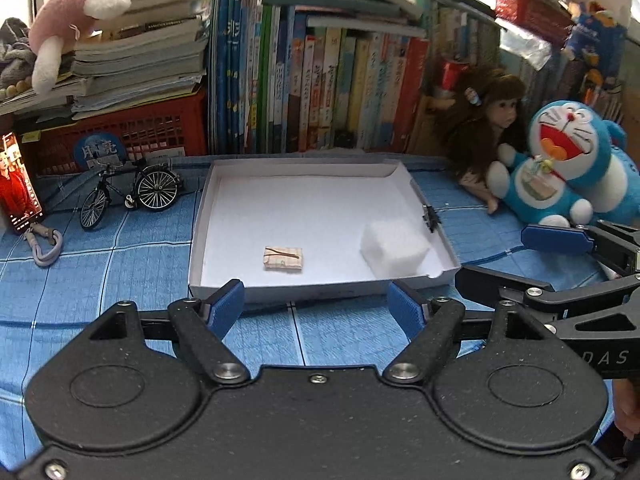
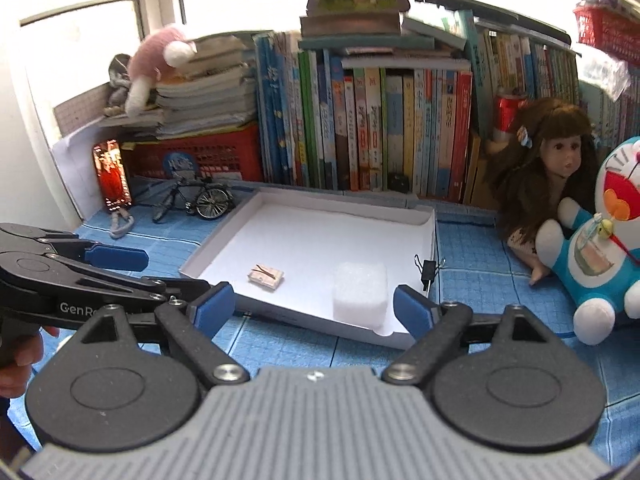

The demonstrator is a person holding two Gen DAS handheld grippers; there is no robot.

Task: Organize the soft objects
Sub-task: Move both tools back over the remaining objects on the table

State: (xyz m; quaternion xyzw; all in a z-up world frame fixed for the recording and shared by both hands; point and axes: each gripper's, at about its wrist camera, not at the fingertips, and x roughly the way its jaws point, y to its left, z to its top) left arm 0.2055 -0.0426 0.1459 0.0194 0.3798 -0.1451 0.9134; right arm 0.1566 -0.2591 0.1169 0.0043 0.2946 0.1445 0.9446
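- My left gripper (image 1: 316, 304) hangs over the blue checked cloth (image 1: 120, 264) just short of the white tray (image 1: 320, 290), jaws spread wide with nothing between them.
- My right gripper (image 2: 314, 306) sits likewise at the tray's near edge, wide open and empty.
- Inside the tray, a white foam block (image 1: 394, 252) lies toward the near right corner, close to the right wall.
- A small tan bundle (image 1: 283, 259) rests left of the block, well apart from it; I think it is tied with a dark band, but it is too small to be sure.
- A black binder clip (image 2: 429, 270) is clamped on the tray's right wall.
- A blue cat plush (image 2: 604, 240) and a doll (image 2: 548, 172) sit right of the tray, against the books (image 1: 320, 92).
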